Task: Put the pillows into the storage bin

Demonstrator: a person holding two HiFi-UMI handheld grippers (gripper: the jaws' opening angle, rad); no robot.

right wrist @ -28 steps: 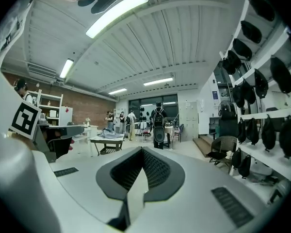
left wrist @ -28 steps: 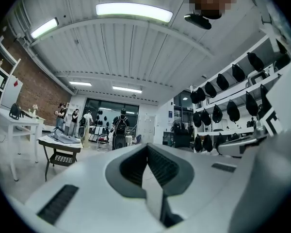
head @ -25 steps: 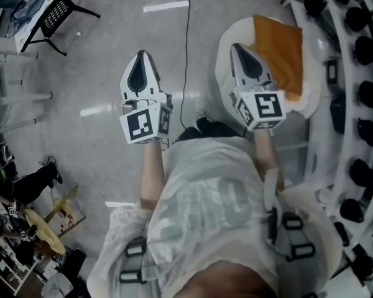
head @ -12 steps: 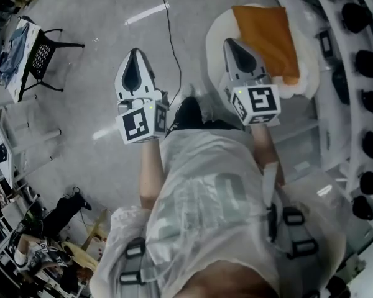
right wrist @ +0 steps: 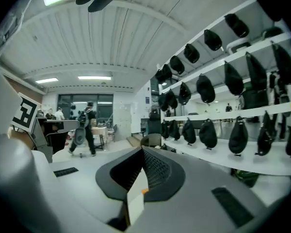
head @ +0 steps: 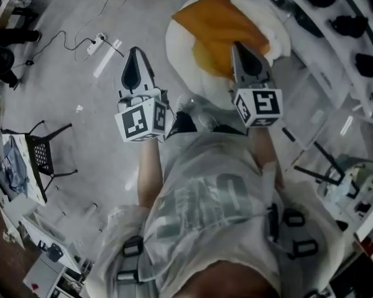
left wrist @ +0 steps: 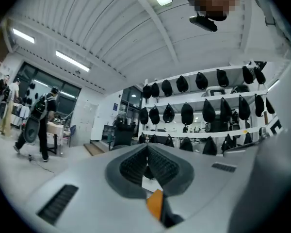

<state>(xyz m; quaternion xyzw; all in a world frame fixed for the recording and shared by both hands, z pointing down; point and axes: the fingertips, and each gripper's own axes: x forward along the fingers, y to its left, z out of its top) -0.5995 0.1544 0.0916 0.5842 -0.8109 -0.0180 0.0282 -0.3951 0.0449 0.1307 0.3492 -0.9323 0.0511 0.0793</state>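
While L gripper (head: pixel 134 52) & R gripper (head: pixel 238 48) were clenched empty, soft orange square pillow (head: pixel 212 25) lay on round white cushion (head: pixel 181 43)

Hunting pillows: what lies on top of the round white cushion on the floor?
A flat orange fabric pillow lies on the round white cushion. The right hand-held gripper hides the pillow's near corner.

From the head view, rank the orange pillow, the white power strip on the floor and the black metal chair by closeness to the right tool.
1. orange pillow, just under the tip of the right tool.
2. white power strip, on the floor to the left.
3. black metal chair, far lower left.
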